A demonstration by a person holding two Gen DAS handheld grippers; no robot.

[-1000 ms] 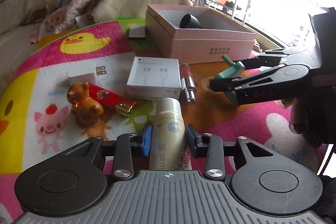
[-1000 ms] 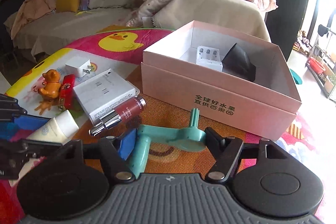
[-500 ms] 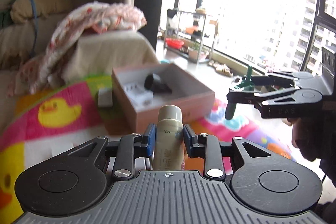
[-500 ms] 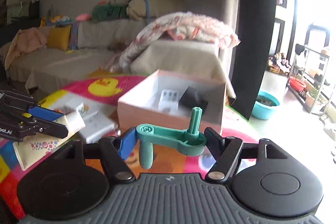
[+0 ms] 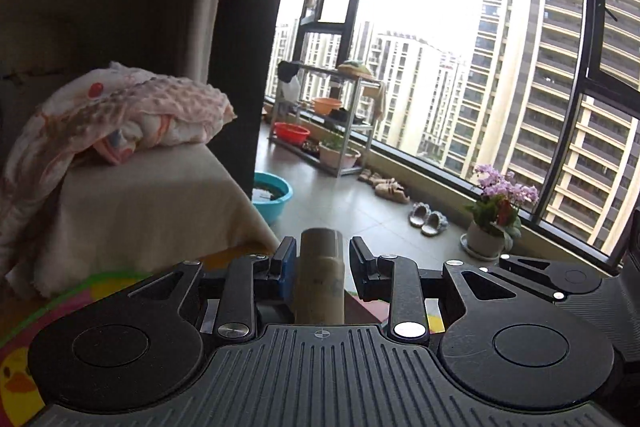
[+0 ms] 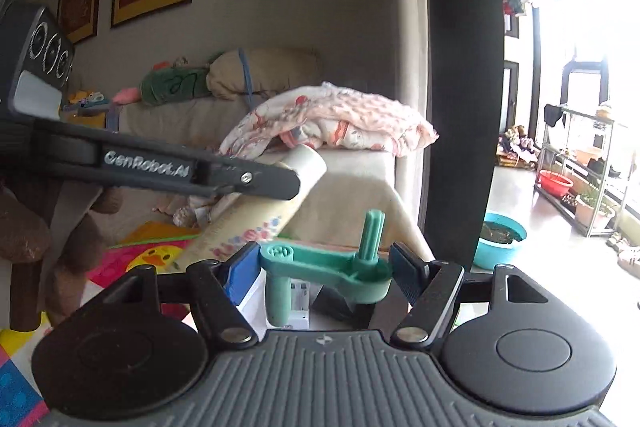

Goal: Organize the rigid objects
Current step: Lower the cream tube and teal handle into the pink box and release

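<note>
Tube [image 5: 319, 275], pinched at mid-body by the left gripper [image 5: 322, 269], hung aloft; light, slick, probably squashy. Right gripper [image 6: 322, 269] clamped the stiff green crank [image 6: 326, 267] endwise above the box, a secure hold.

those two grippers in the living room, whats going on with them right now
A person is tidying small items with a handheld gripper in each hand. The left gripper grips a cream tube by its body, cap end pointing forward. The right gripper grips a teal plastic crank handle across its length. Both are raised off the bright duck-print mat. Part of a white box with a dark item inside shows just below the right gripper's fingers.
</note>
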